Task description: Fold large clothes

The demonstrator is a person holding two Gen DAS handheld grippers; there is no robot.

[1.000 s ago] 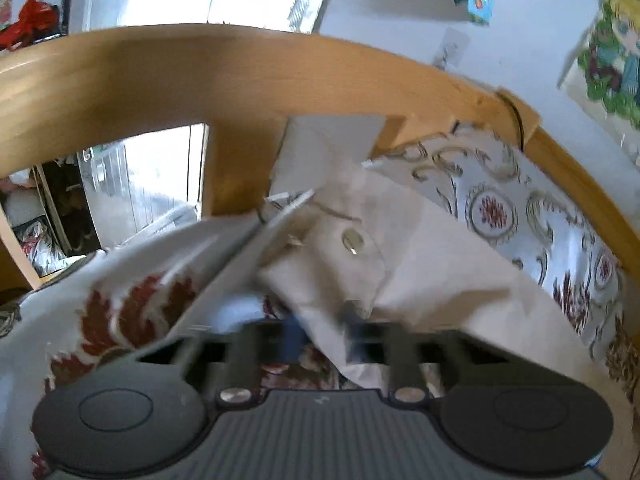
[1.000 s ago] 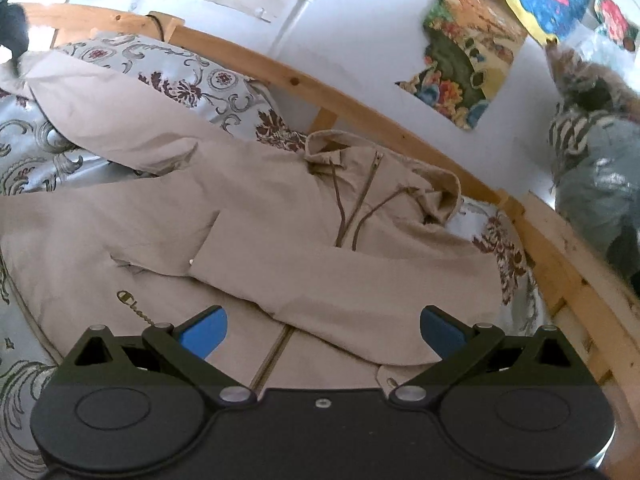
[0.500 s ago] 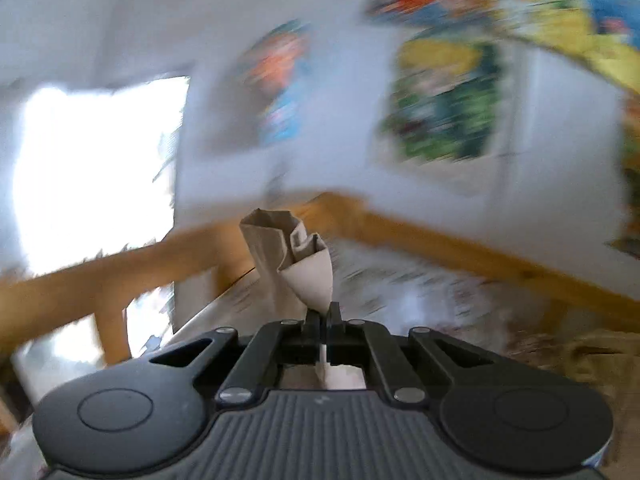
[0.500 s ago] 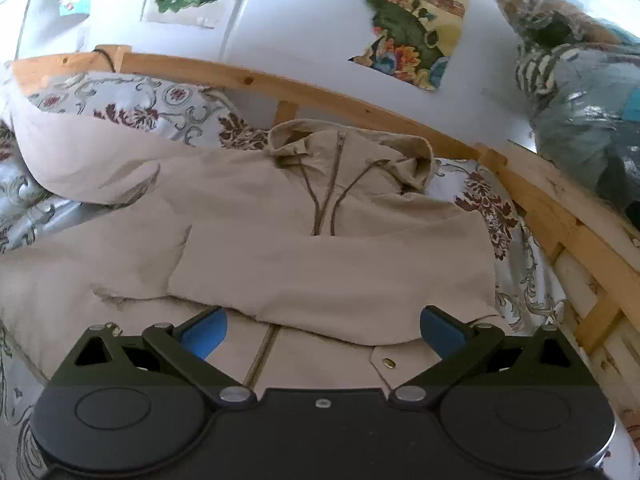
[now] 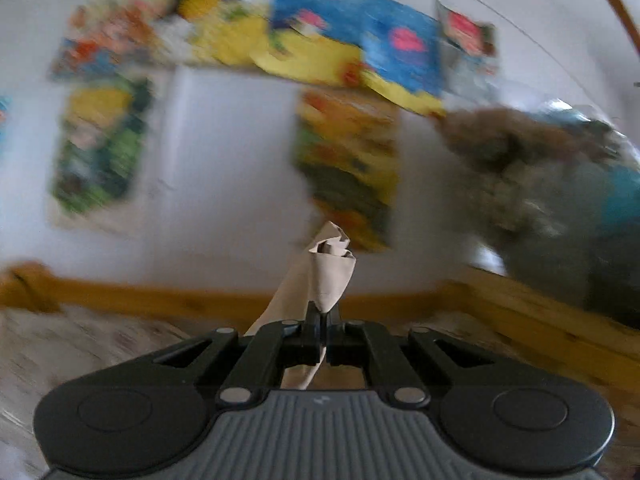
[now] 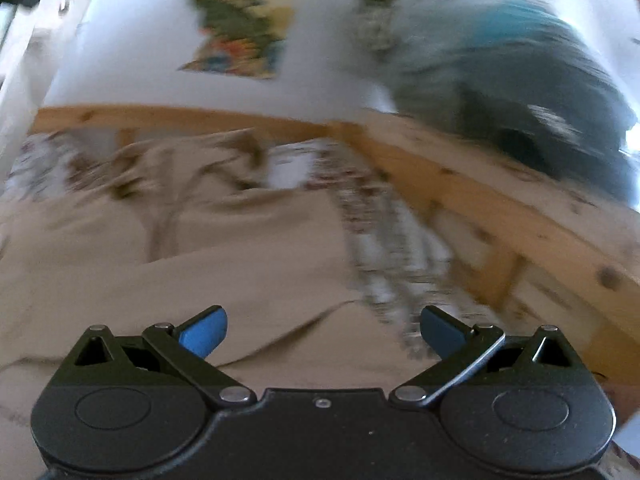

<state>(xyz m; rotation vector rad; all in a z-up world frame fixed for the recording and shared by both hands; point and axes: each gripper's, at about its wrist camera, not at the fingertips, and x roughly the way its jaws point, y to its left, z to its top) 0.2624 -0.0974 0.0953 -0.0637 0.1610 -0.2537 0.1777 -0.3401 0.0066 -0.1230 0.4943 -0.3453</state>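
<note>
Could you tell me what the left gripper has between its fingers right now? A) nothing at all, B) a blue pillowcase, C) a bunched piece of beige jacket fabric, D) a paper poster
C: in the left wrist view the left gripper is closed, with a twisted bunch of beige jacket fabric sticking up from between its fingers.

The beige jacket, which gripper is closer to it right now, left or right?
Left. The left gripper is shut on a bunch of the beige jacket; the right gripper hovers open above it, apart.

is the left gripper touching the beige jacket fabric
Touching. The left wrist view shows the left gripper shut on a bunch of beige jacket fabric.
</note>
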